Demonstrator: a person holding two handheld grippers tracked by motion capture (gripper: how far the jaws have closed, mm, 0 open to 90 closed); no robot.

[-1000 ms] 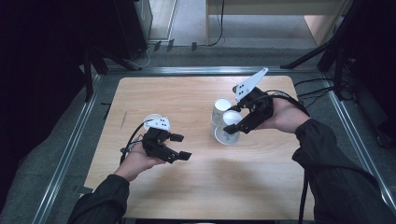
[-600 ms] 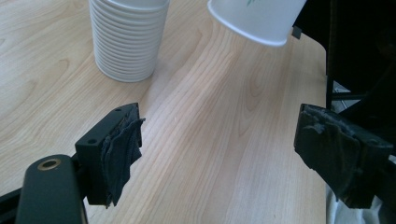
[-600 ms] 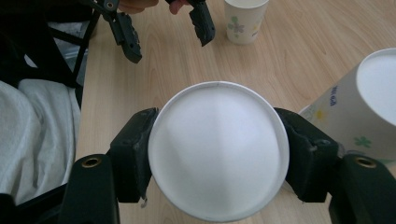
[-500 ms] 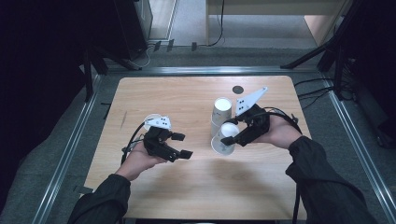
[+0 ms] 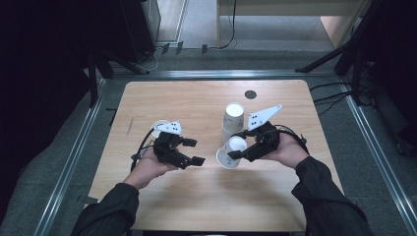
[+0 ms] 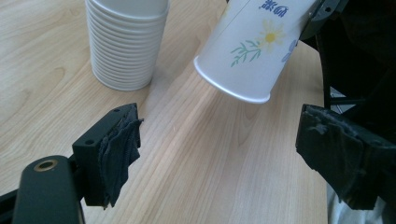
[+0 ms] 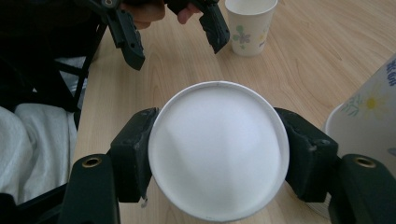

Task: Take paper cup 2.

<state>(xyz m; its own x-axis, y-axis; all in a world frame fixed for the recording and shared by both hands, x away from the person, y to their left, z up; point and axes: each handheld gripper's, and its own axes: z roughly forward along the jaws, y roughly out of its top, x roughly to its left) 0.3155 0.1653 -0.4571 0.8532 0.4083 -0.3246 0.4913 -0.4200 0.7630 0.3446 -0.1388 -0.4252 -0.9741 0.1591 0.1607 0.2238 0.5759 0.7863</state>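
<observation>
My right gripper (image 5: 237, 149) is shut on a white flower-print paper cup (image 5: 227, 156), held tilted above the table with its mouth toward the left gripper. In the right gripper view the cup's closed base (image 7: 217, 156) sits between the two jaws. A stack of upside-down paper cups (image 5: 233, 118) stands just behind it, also seen as the ribbed stack (image 6: 126, 42) in the left gripper view. My left gripper (image 5: 193, 152) is open and holds nothing, a short way left of the held cup (image 6: 252, 51).
A single upright cup (image 5: 160, 127) stands behind the left hand, seen as the flowered cup (image 7: 250, 25) in the right gripper view. A dark round hole (image 5: 251, 94) marks the table's far side. The wooden table (image 5: 162, 98) has a metal-framed floor around it.
The right gripper has carried its cup away from the stack, toward the person and slightly left. The left gripper has hardly moved and stays open.
</observation>
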